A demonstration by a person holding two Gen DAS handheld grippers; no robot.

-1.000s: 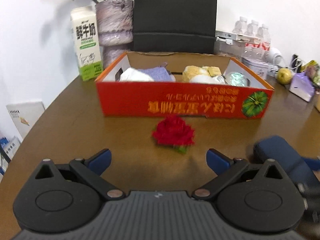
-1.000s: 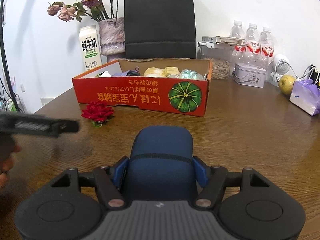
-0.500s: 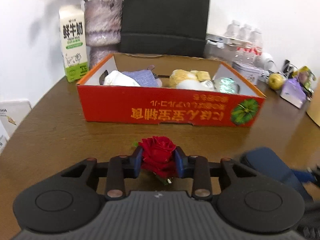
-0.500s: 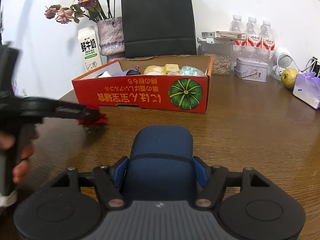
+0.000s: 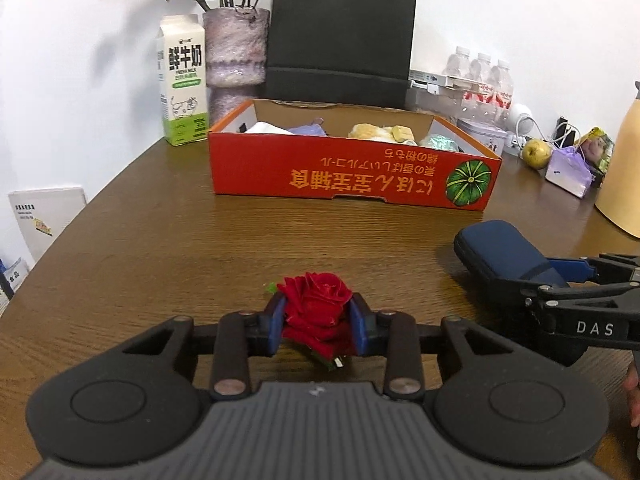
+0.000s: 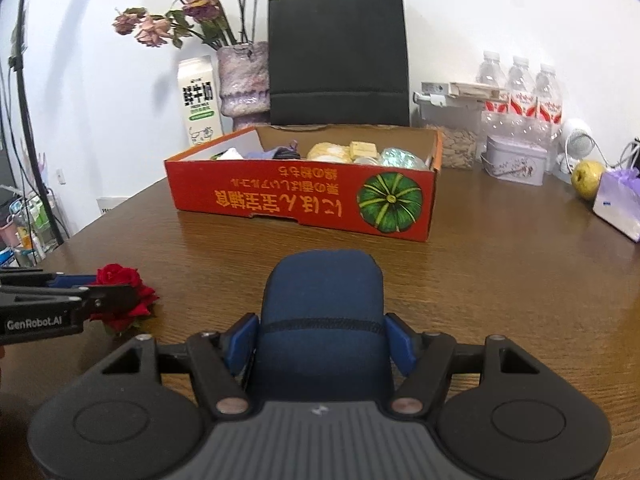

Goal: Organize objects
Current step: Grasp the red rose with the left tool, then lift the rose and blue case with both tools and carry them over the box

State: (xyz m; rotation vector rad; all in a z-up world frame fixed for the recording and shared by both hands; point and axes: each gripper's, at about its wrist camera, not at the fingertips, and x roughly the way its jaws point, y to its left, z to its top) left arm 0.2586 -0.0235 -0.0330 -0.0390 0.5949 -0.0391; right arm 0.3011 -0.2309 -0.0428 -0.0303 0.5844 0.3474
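Note:
A red rose (image 5: 318,312) is squeezed between the blue pads of my left gripper (image 5: 318,326), which is shut on it just above the brown table; the rose (image 6: 120,292) shows at the left in the right wrist view too. My right gripper (image 6: 320,338) is shut on a dark blue zip case (image 6: 322,308), which also shows at the right, the case (image 5: 500,256), in the left wrist view. Beyond both stands the red cardboard box (image 5: 352,174) with a pumpkin print, holding several items; the same box (image 6: 304,202) is straight ahead.
Behind the box stand a milk carton (image 5: 182,84), a vase of dried flowers (image 5: 236,48) and a black paper bag (image 5: 340,36). At the right are water bottles (image 6: 520,88), a tin (image 6: 514,160), a pear (image 6: 588,174) and a purple pack (image 6: 620,204).
The left gripper closed on the rose, then drew back from the box with the rose in it. The right gripper kept its hold on the blue case and stayed put.

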